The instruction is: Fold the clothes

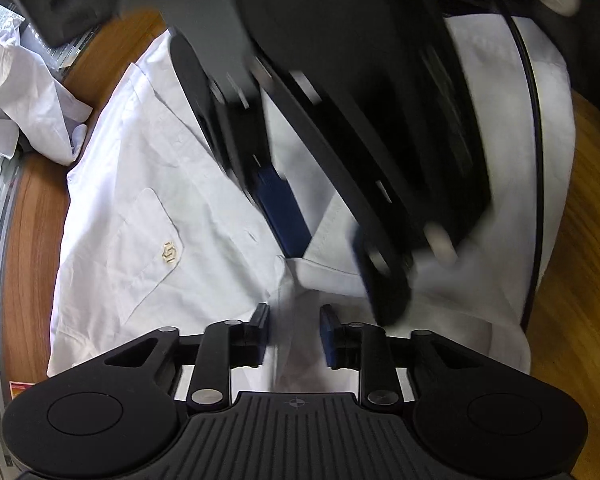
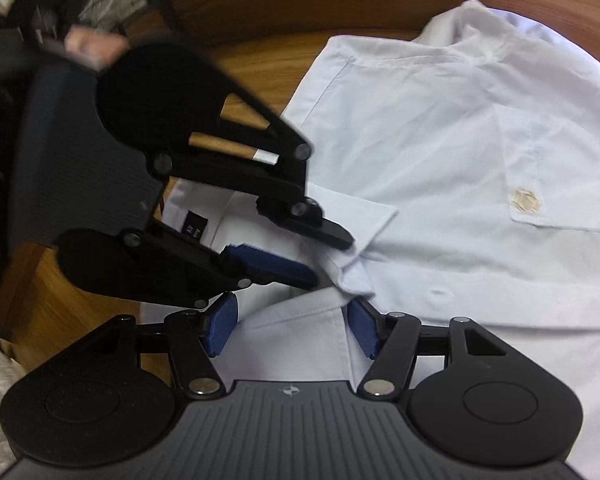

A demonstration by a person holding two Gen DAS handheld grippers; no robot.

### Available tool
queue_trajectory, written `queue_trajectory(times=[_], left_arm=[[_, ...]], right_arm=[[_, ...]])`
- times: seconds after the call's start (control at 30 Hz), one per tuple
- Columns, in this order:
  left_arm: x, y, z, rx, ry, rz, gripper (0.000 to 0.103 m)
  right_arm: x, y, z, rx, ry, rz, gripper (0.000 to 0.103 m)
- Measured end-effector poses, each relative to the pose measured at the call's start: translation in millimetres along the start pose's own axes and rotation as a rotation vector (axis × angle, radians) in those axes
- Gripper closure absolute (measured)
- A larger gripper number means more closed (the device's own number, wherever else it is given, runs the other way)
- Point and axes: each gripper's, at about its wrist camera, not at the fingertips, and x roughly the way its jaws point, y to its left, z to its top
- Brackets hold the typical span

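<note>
White shirt [image 2: 440,140] lies front up across the wooden table [image 2: 260,44], collar toward one edge, a buttoned placket down its middle and a chest pocket [image 2: 552,168] bearing a small gold emblem [image 2: 525,200]. Fabric is smooth, lightly creased. Both claws meet at the collar: the left gripper [image 1: 294,334] stands spread with a collar fold between its blue pads, and the right gripper [image 2: 292,330] is spread over the collar point. More crumpled white cloth [image 1: 24,92] sits at the table's far edge.
</note>
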Motion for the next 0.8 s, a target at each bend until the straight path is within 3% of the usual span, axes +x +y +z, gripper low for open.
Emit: queue_trajectory(times=[0.13,0.23,0.37,0.53,0.63,0.8], left_arm=[[4,-1,1,-0.031,0.005,0.027,0.071],[5,5,5,-0.122,0.044,0.050,0.064],[-18,25,11,-0.371,0.067,0.074,0.063],[-53,61,9,-0.820,0.073,0.135,0.057],[-67,71,12,-1.066,0.076,0.222,0.052],[-79,62,23,-1.424,0.192,0.391,0.051]], right_arm=[[-38,-11,-8,0.054,-0.038,-0.024,0.035],[-66,-22,-16,0.091,-0.059,-0.064,0.035],[-97,-47,-32,0.135,-0.074,-0.104,0.035],[-131,-93,-40,0.151,-0.081,-0.130,0.035],[-148,-127,-43,0.133,-0.085,-0.121,0.035],[-170,-176,-34,0.046,-0.083,-0.087,0.035]])
